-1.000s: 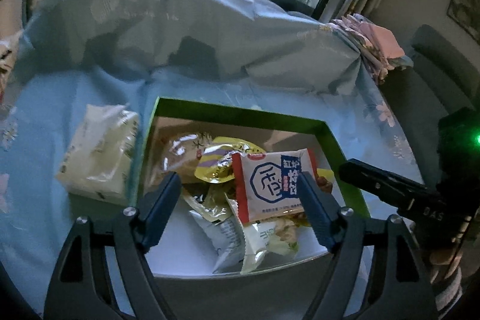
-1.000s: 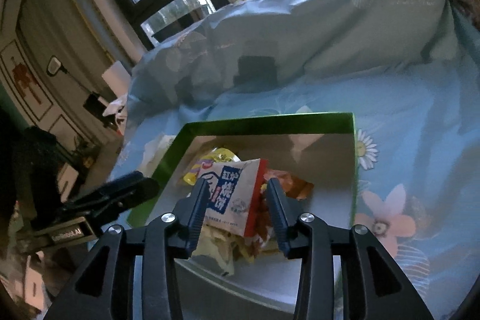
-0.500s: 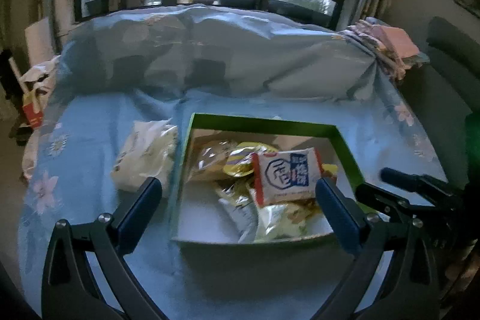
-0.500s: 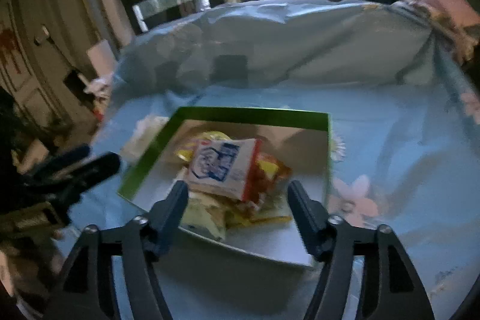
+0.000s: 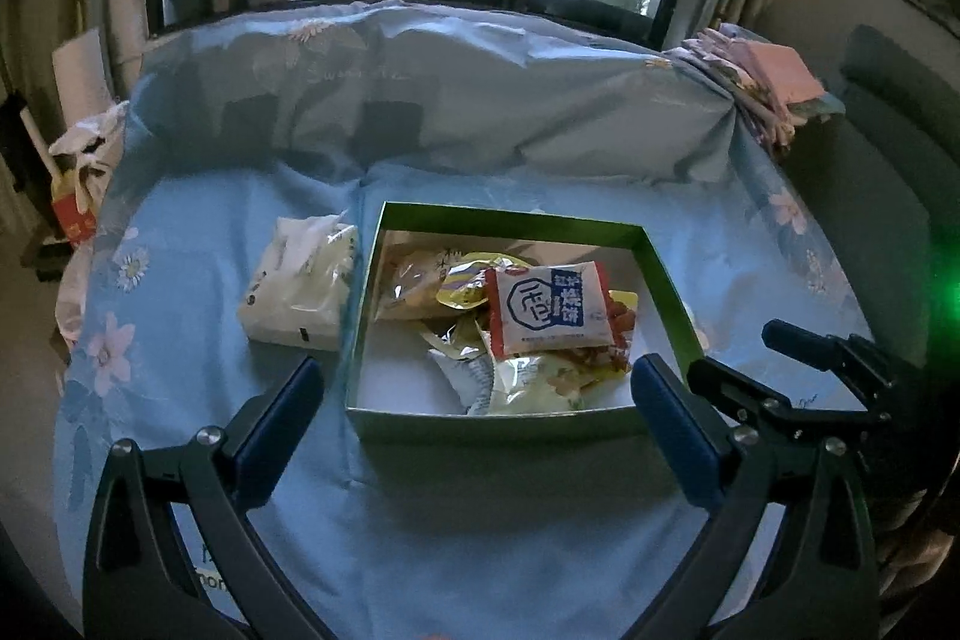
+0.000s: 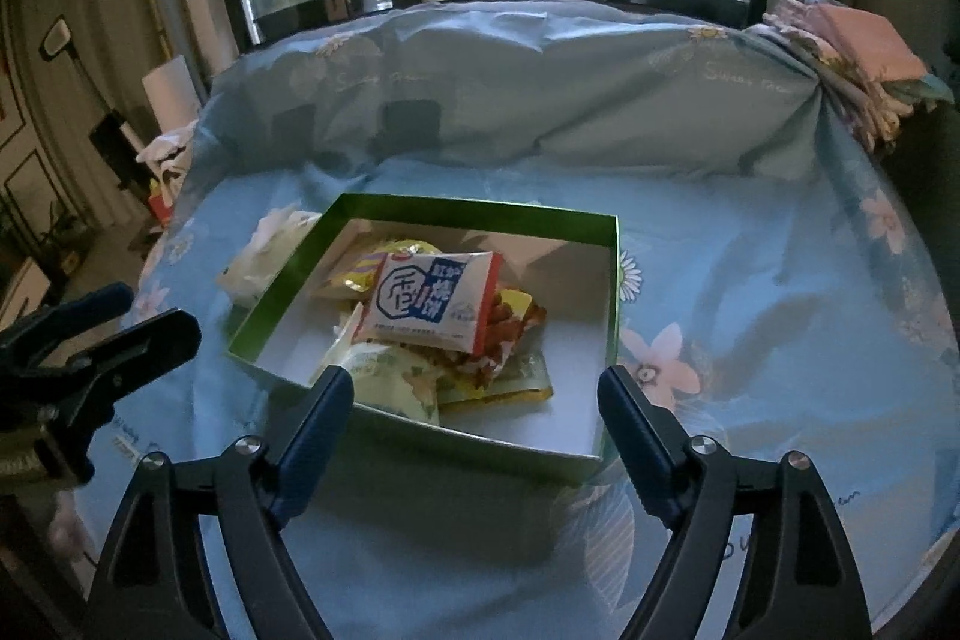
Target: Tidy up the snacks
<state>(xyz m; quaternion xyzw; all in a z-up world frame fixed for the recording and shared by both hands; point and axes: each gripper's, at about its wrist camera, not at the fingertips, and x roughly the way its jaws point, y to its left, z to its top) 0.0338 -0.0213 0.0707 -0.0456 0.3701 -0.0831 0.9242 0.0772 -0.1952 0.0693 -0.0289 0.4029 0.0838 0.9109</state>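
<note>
Green box (image 5: 510,424) sits mid-bed on blue floral sheet (image 5: 198,244), w/ a pile of snack packets; red-white-blue packet (image 5: 549,307) on top. White tissue pack (image 5: 300,280) just left of box. Left gripper (image 5: 477,394) wide open, empty. Right gripper (image 6: 474,397) has just been opening, nothing btwn jaws.

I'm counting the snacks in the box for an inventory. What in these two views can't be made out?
- Lower packets in the green box, both views: covered by the red-and-white packet, so no full count.
- Small print on that packet: too small.
- White pack beside the box: half hidden by the box wall in the right wrist view; label unreadable.
</note>
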